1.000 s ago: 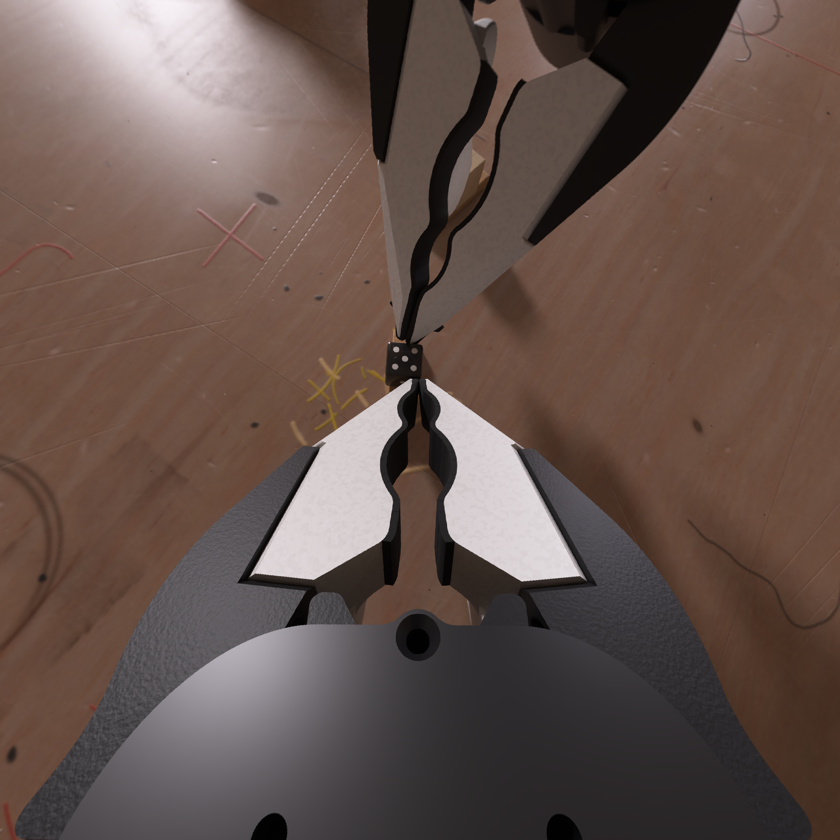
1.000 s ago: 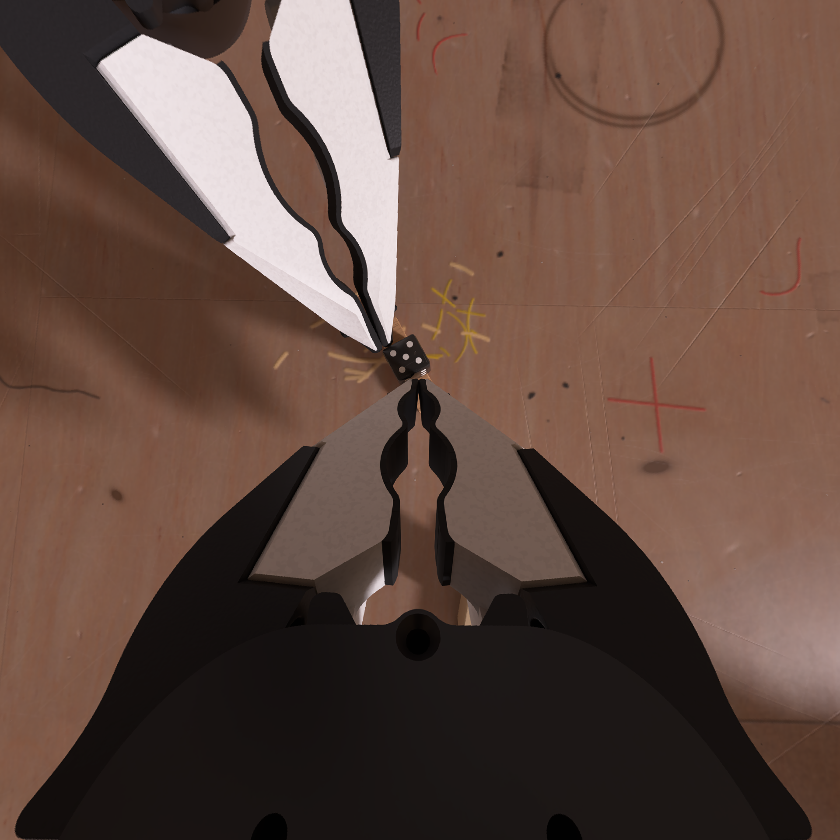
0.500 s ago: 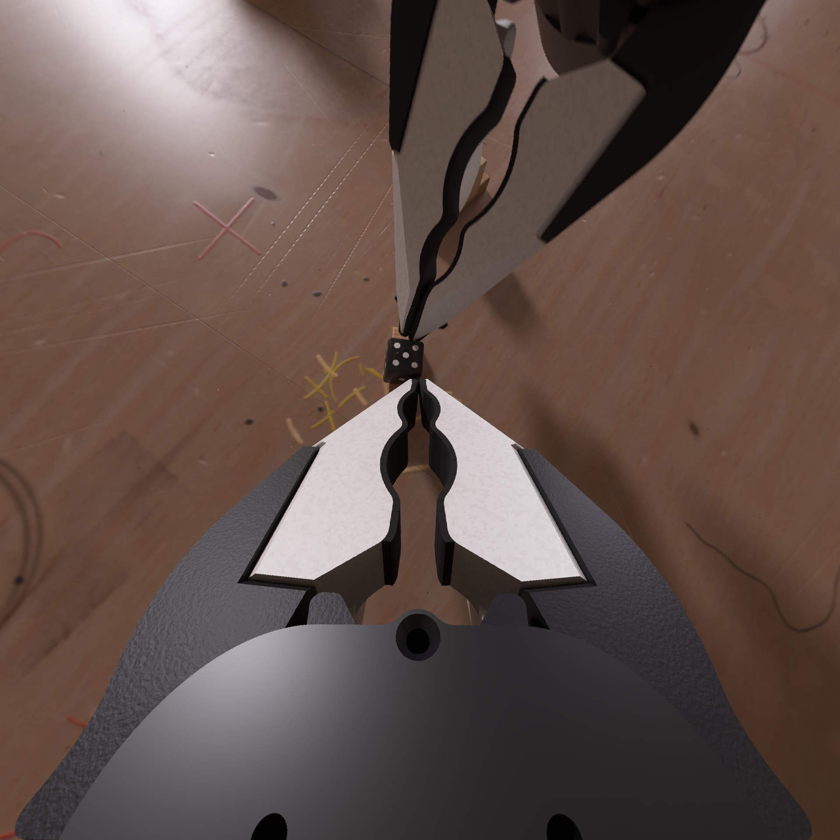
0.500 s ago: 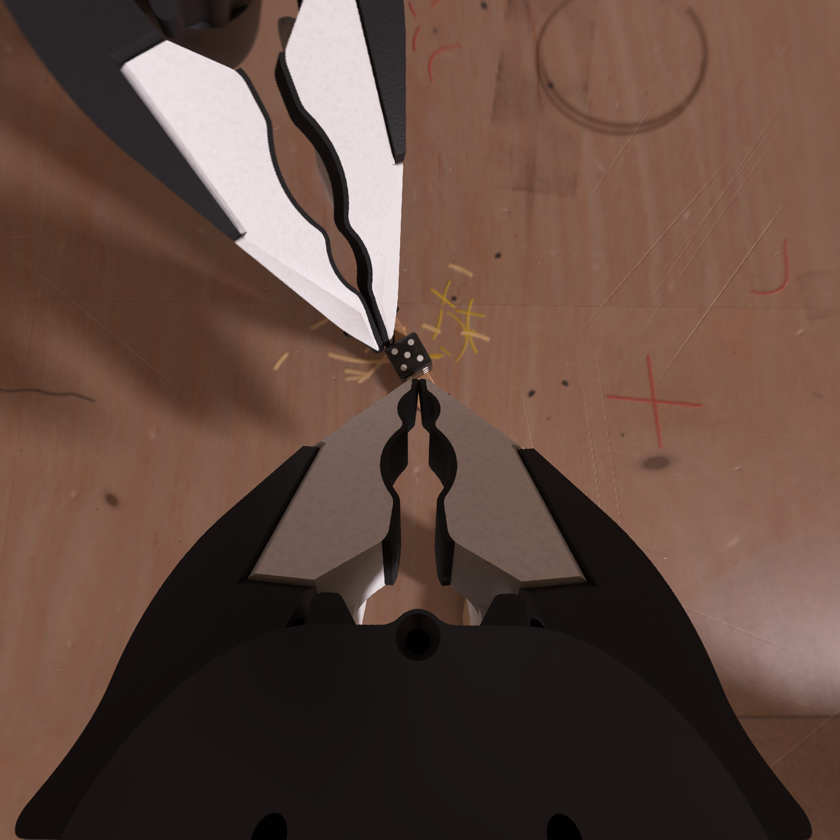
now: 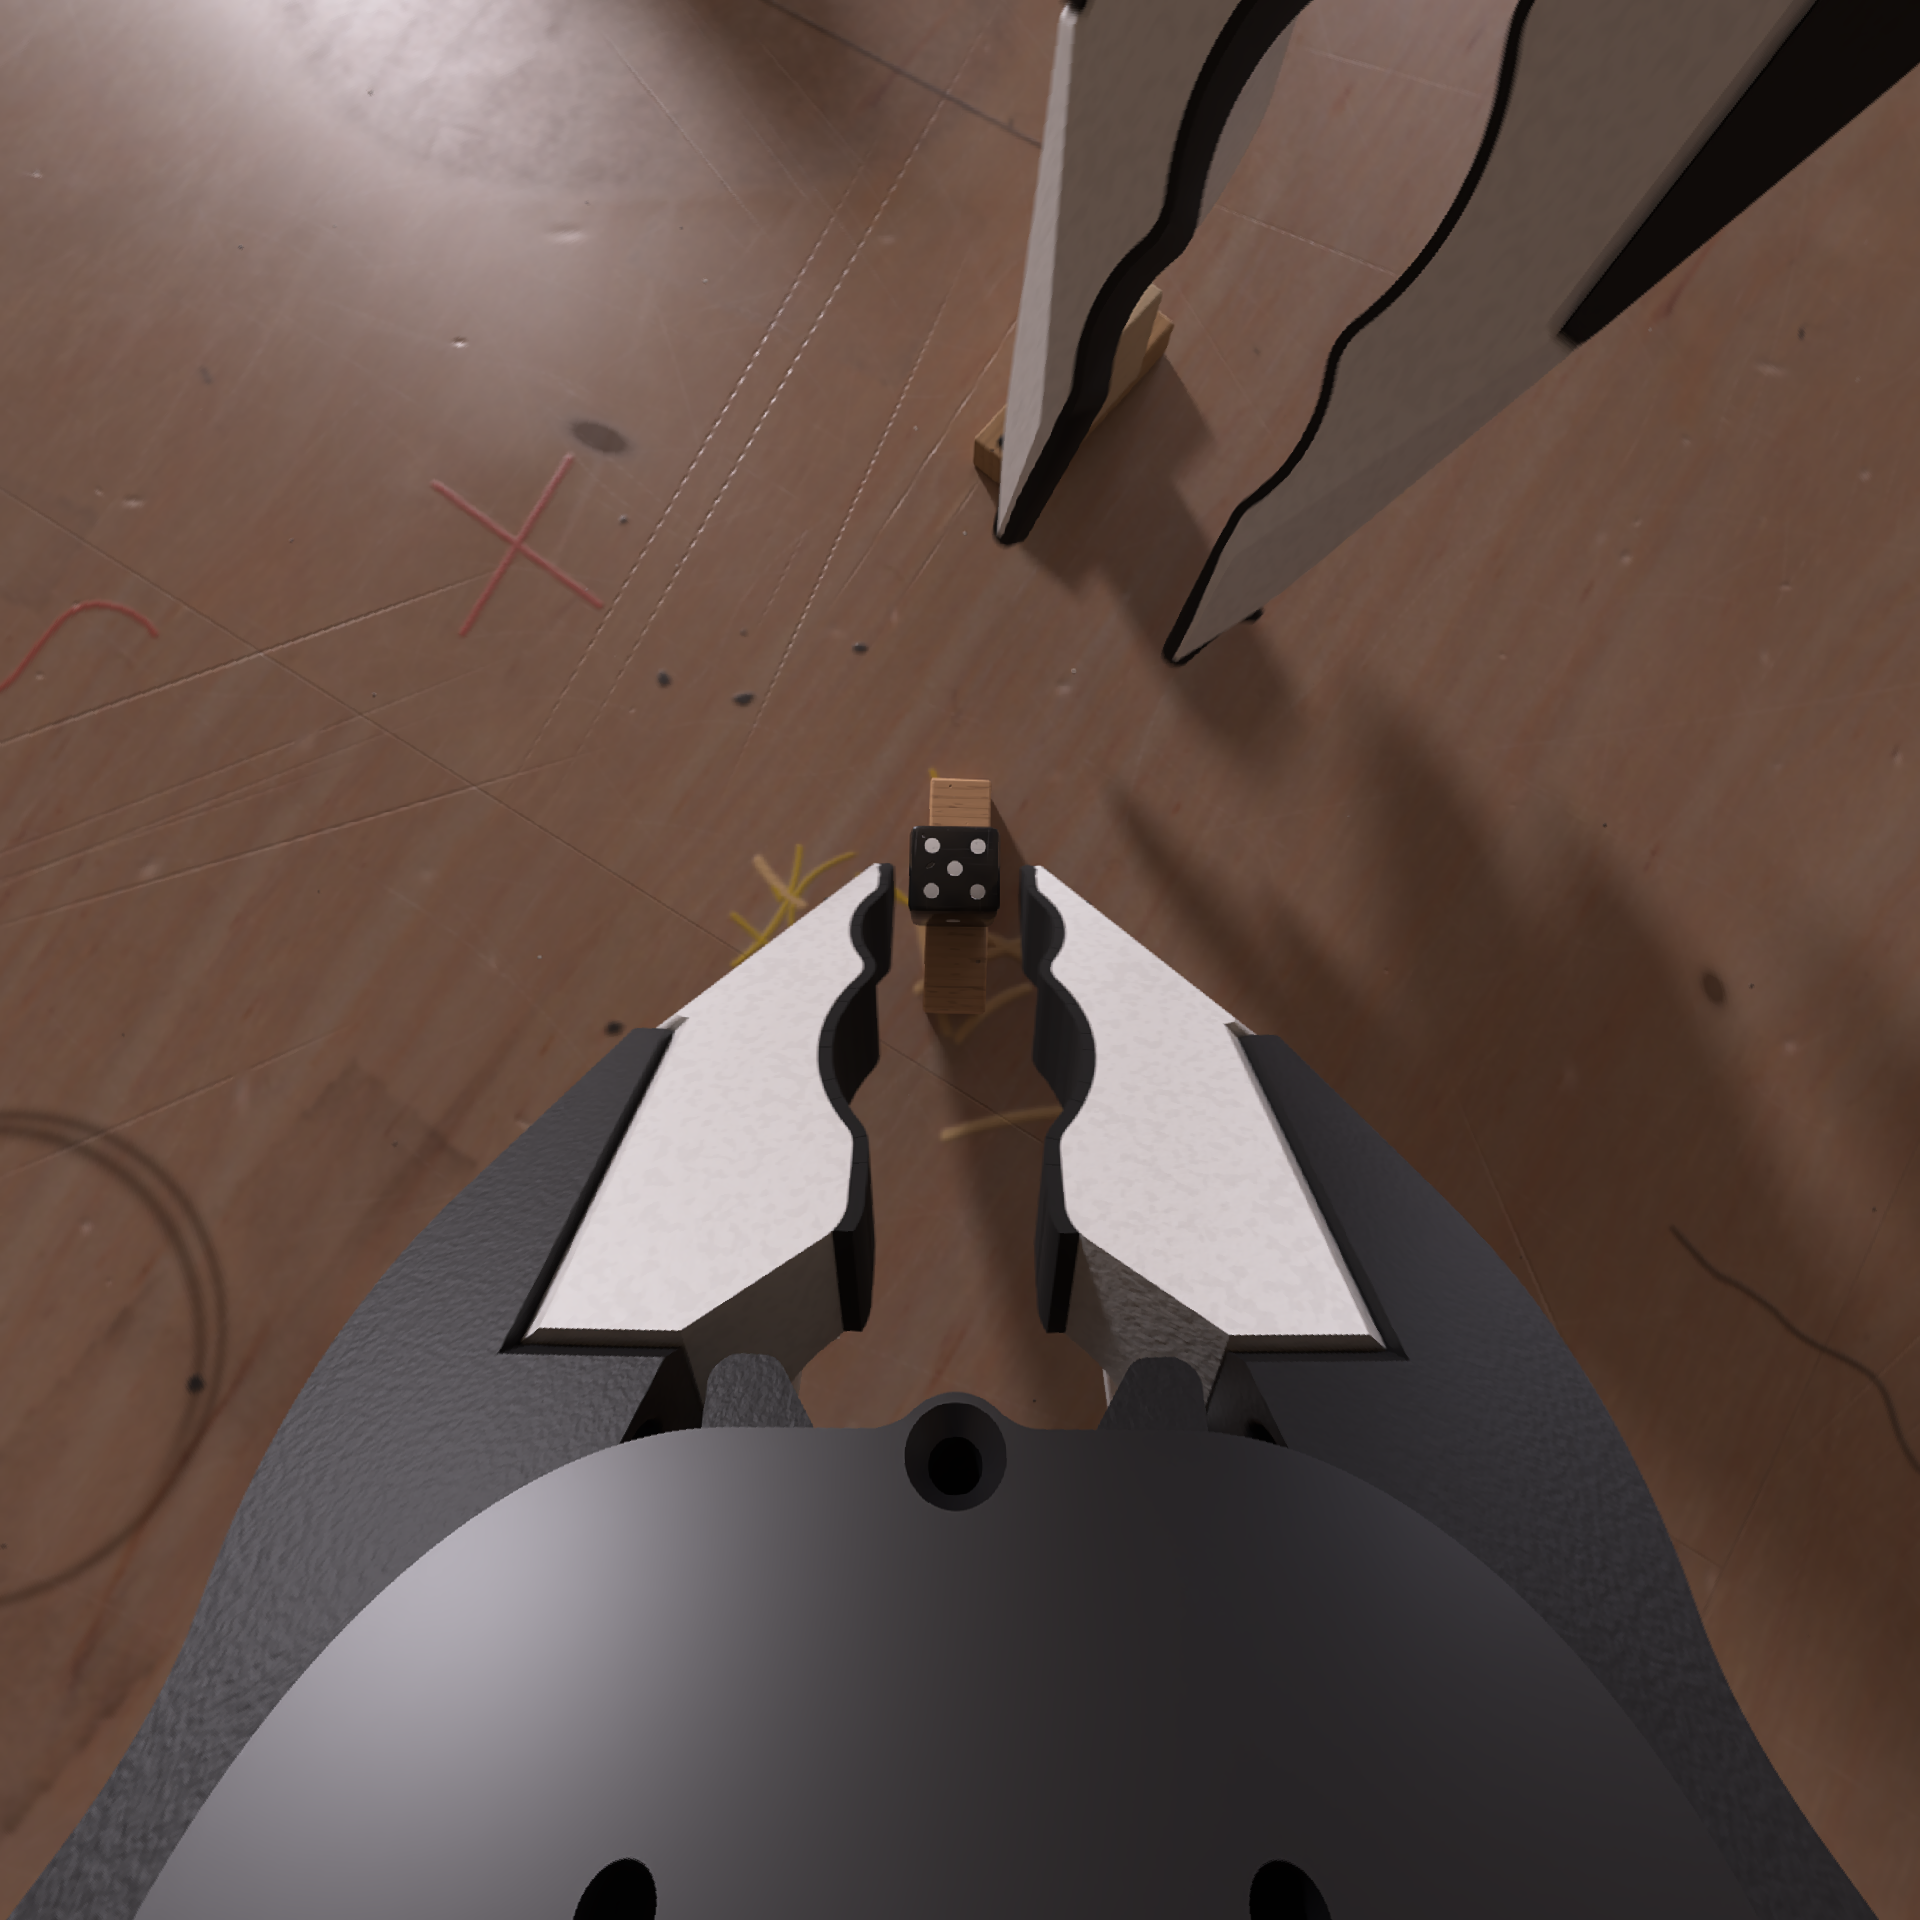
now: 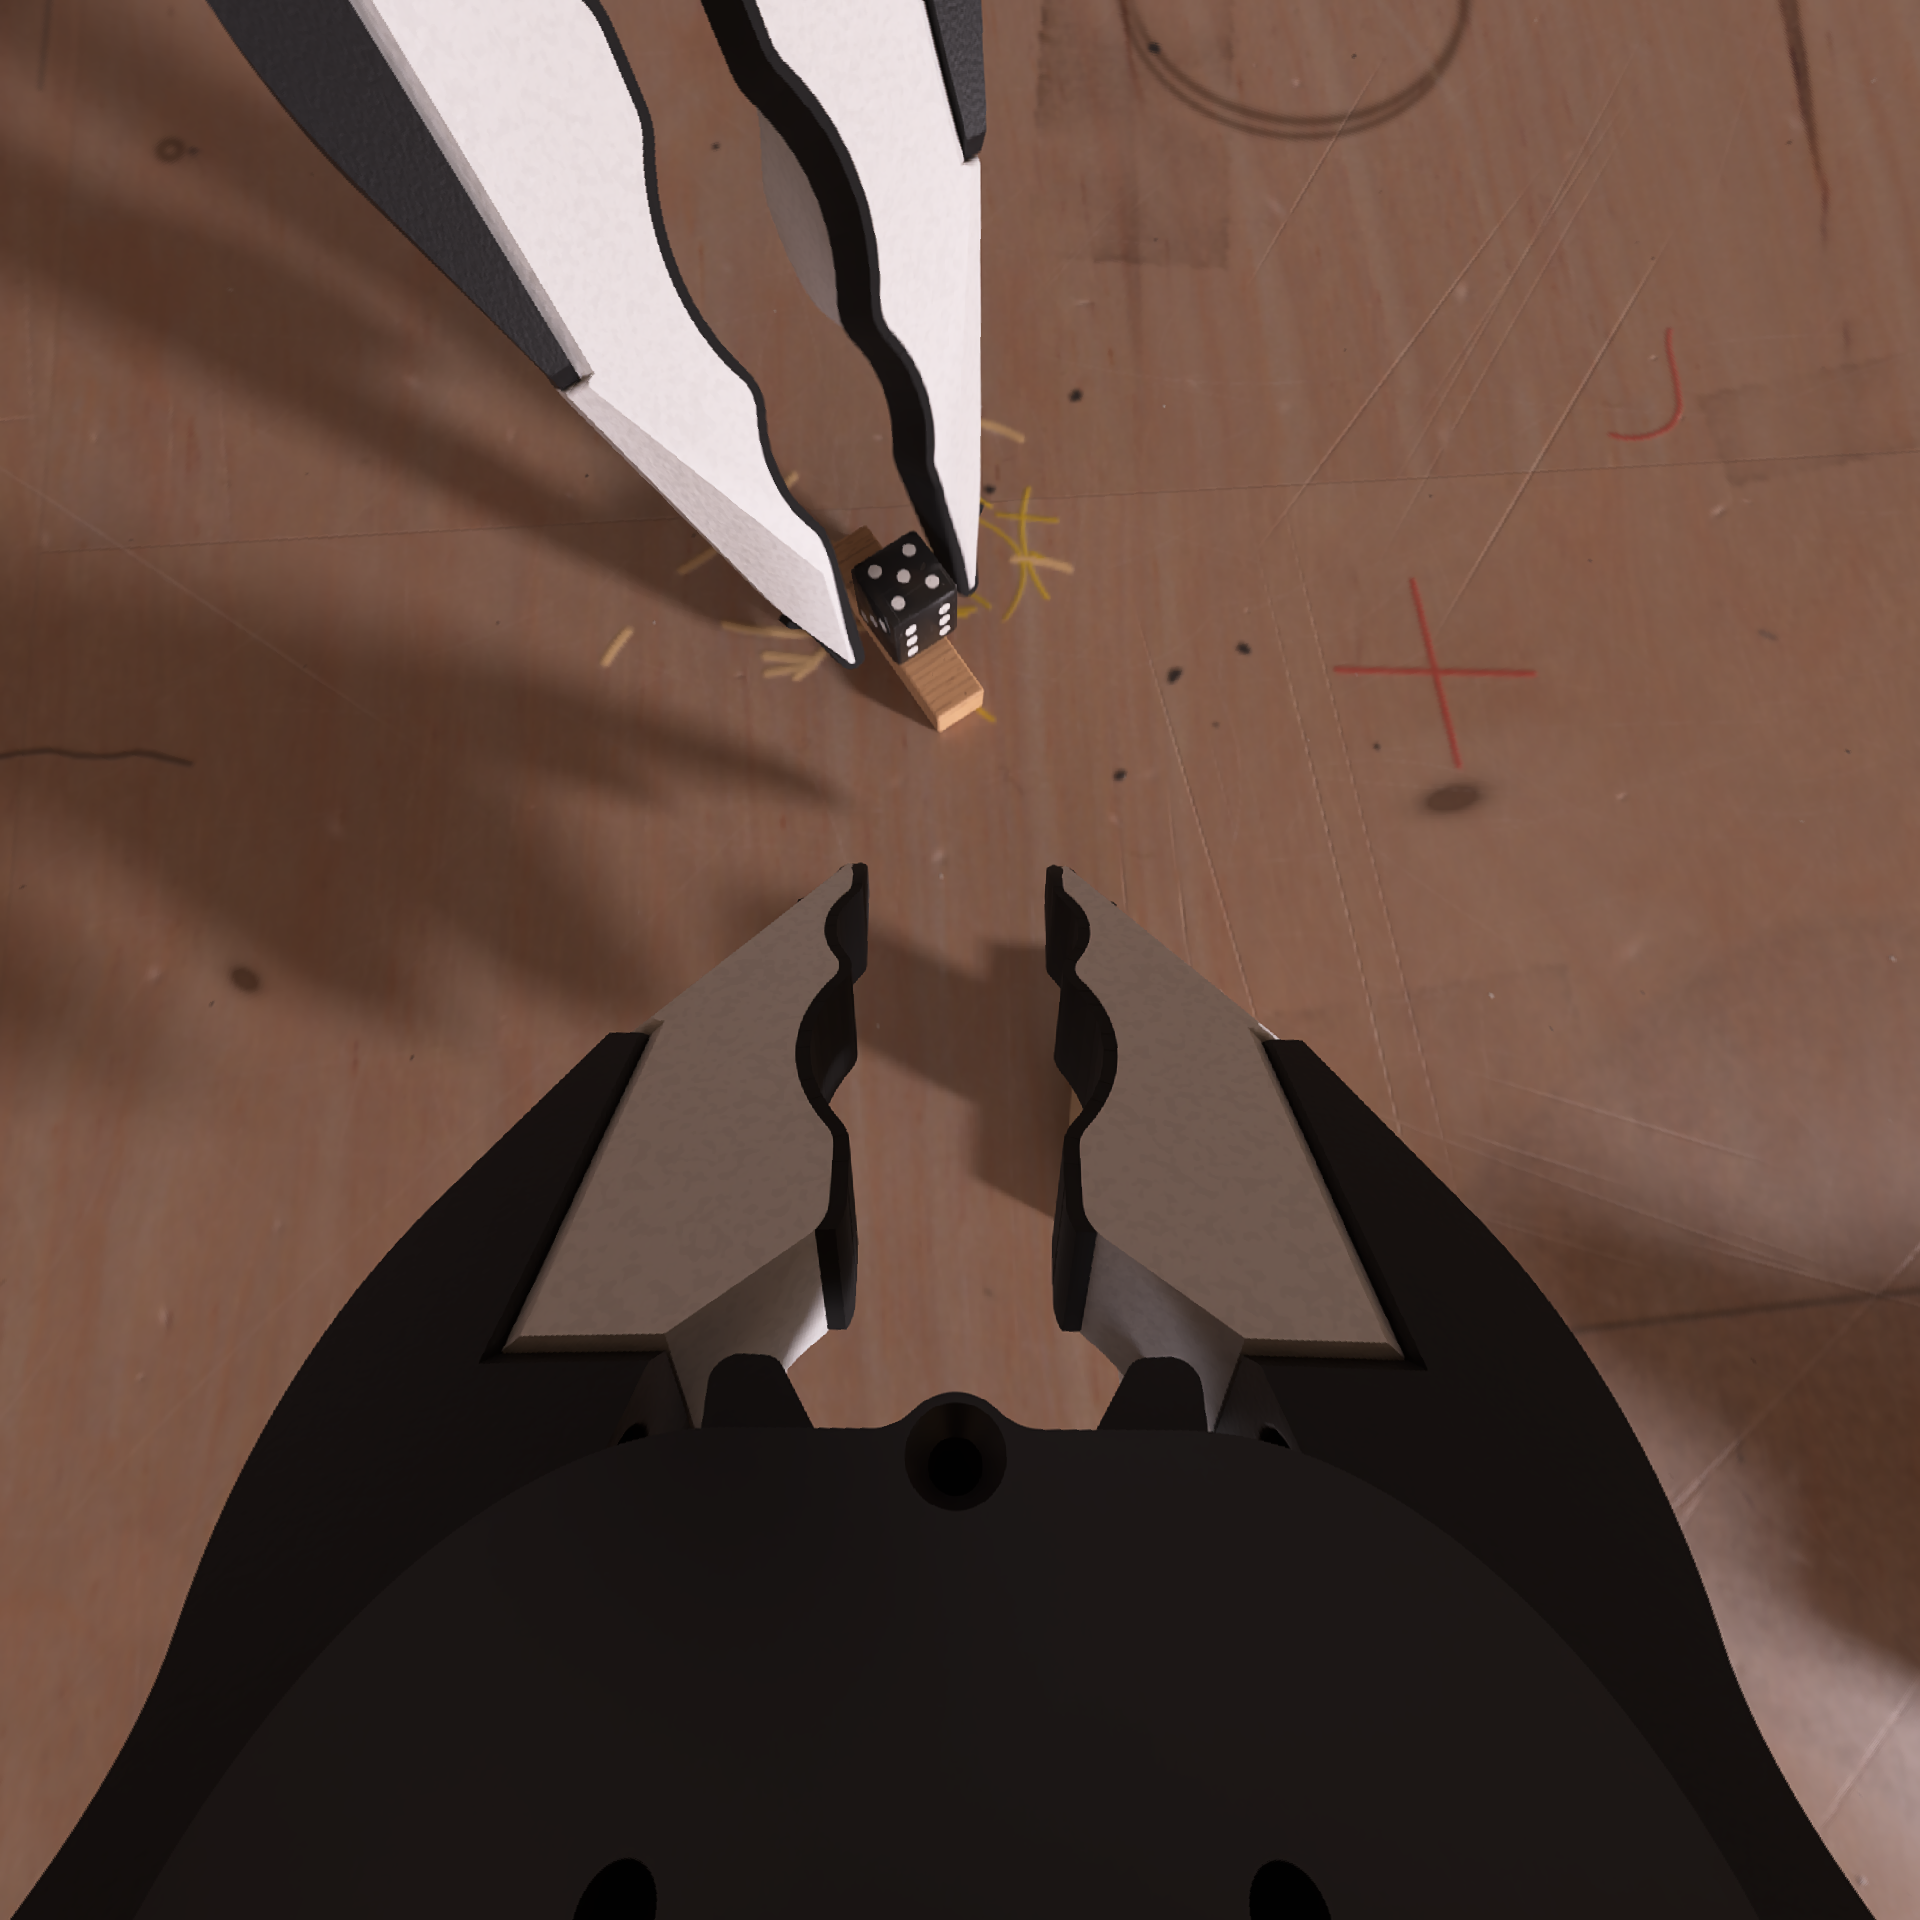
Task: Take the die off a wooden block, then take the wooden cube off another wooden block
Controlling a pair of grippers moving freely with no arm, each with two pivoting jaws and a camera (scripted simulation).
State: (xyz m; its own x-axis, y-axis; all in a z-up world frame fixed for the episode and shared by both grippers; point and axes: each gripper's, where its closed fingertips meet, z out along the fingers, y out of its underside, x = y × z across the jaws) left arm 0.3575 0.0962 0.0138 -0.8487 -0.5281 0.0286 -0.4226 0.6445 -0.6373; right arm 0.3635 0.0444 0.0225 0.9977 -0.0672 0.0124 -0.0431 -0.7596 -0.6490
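A black die (image 5: pixel 954 871) with white pips sits on a small, light wooden block (image 5: pixel 954 971) on the brown table. My left gripper (image 5: pixel 958 883) is open, and its fingertips flank the die with a small gap on each side. In the right wrist view the left gripper (image 6: pixel 906 615) straddles the die (image 6: pixel 904 597) and the block (image 6: pixel 940 691). My right gripper (image 6: pixel 954 883) is open and empty, drawn back from the die. It also shows in the left wrist view (image 5: pixel 1091 592). A second wooden piece (image 5: pixel 1141 330) lies beyond it, mostly hidden by its finger.
The brown wooden tabletop (image 5: pixel 312 312) bears a red cross (image 5: pixel 516 548), yellow scribbles (image 6: pixel 1023 551), a dark ring (image 6: pixel 1288 62) and scratches. Finger shadows fall across the table at the left of the right wrist view.
Both grippers were shut with their tips meeting at the die; both have now opened. The right gripper has pulled back from the die. The left fingers now flank it.
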